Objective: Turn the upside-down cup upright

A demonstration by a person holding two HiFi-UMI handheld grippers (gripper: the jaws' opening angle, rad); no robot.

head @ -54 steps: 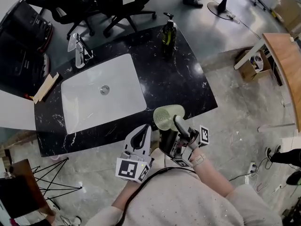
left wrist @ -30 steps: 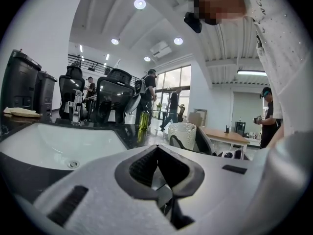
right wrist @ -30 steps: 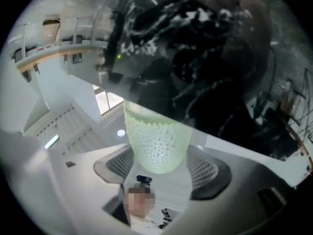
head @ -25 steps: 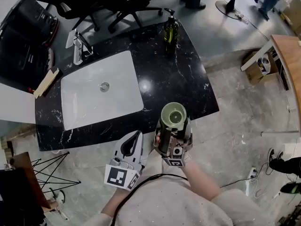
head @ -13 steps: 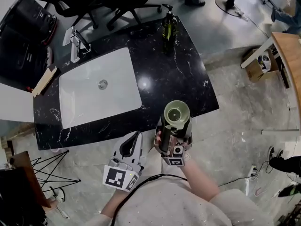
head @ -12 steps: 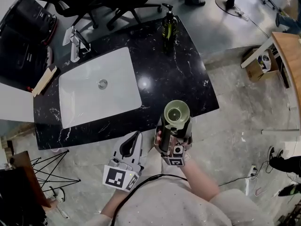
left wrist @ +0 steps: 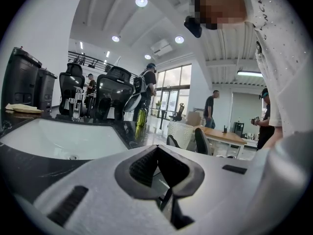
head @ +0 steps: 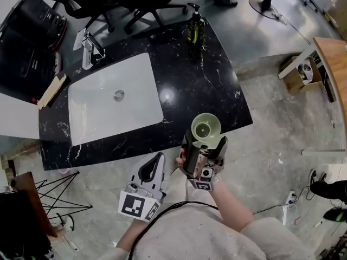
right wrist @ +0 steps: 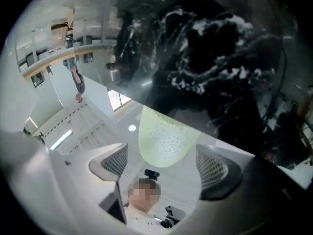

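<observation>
A pale green cup (head: 205,128) stands mouth-up toward the head camera, at the front edge of the black marble counter (head: 200,85). My right gripper (head: 205,143) reaches up around it from below. Its jaws are opening. In the right gripper view the cup (right wrist: 164,136) sits between the two pads of my right gripper (right wrist: 165,165) with a gap on each side. Whether the cup's base rests on the counter is hidden. My left gripper (head: 157,158) hangs left of it, off the counter's front edge, jaws together and empty; the left gripper view shows its tips (left wrist: 157,148) meeting.
A white sink basin (head: 116,104) fills the counter's left half, with a faucet (head: 87,47) behind it. A dark soap bottle (head: 195,31) stands at the back right. Office chairs (head: 135,4) stand beyond the counter. A wooden desk (head: 331,64) is at the far right.
The cup, first tilted with its mouth sideways, has been turned mouth-up. In the last half second the right jaws spread away from its sides. The left gripper stayed put.
</observation>
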